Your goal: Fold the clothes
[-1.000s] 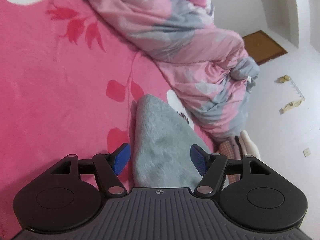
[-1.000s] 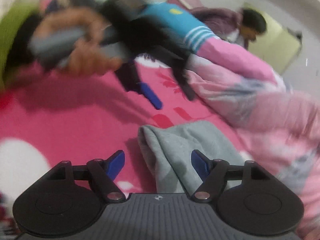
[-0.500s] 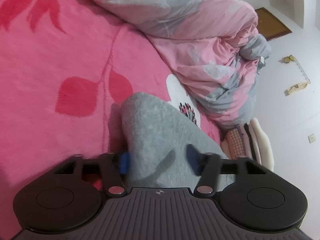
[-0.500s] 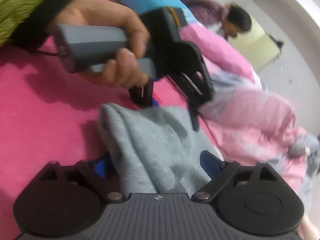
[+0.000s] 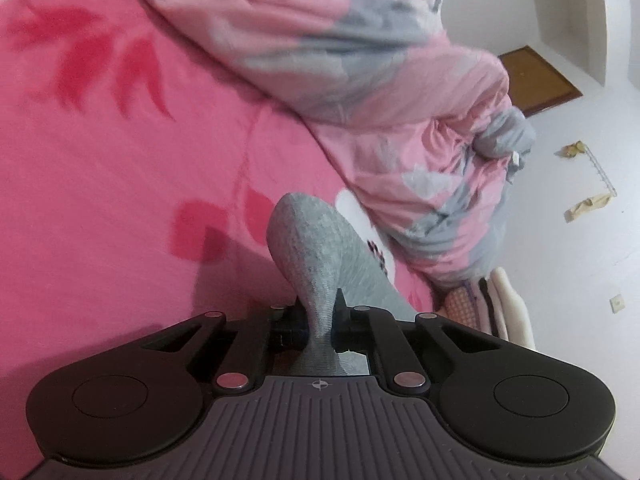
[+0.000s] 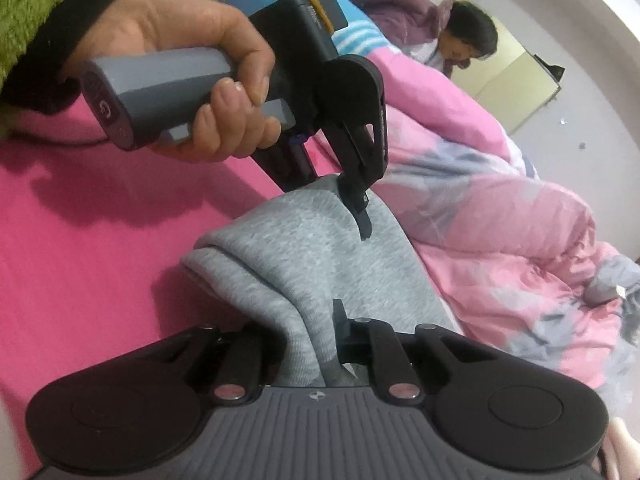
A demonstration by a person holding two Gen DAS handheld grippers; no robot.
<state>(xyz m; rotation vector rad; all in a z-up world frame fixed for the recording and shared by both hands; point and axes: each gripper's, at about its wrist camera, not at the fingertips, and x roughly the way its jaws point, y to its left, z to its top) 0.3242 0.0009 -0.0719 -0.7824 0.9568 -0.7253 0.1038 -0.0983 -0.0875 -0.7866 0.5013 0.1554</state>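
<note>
A grey fleece garment (image 5: 316, 248) lies on the pink bed sheet (image 5: 120, 160), pulled up into a narrow ridge. My left gripper (image 5: 320, 312) is shut on its near end, the cloth pinched thin between the fingers. In the right wrist view the same garment (image 6: 304, 248) spreads between both tools. A hand holds the left gripper (image 6: 348, 196) at the garment's far edge. My right gripper (image 6: 316, 332) is closing its jaws on a bunched fold at the near edge. Its right finger (image 6: 340, 320) presses the cloth, which hides the left finger.
A rumpled pink and grey quilt (image 5: 360, 80) runs along the bed's right side (image 6: 500, 240). A person (image 6: 468, 40) sits at the far end beside a blue garment (image 6: 352, 36). White floor (image 5: 580, 280) with paper scraps (image 5: 588, 204) and a brown mat (image 5: 536, 80) lies beyond.
Both grippers went from open around the grey garment to closed on it. The left hand and its tool came in close over the garment in the right view. The cloth rose into a ridge.
</note>
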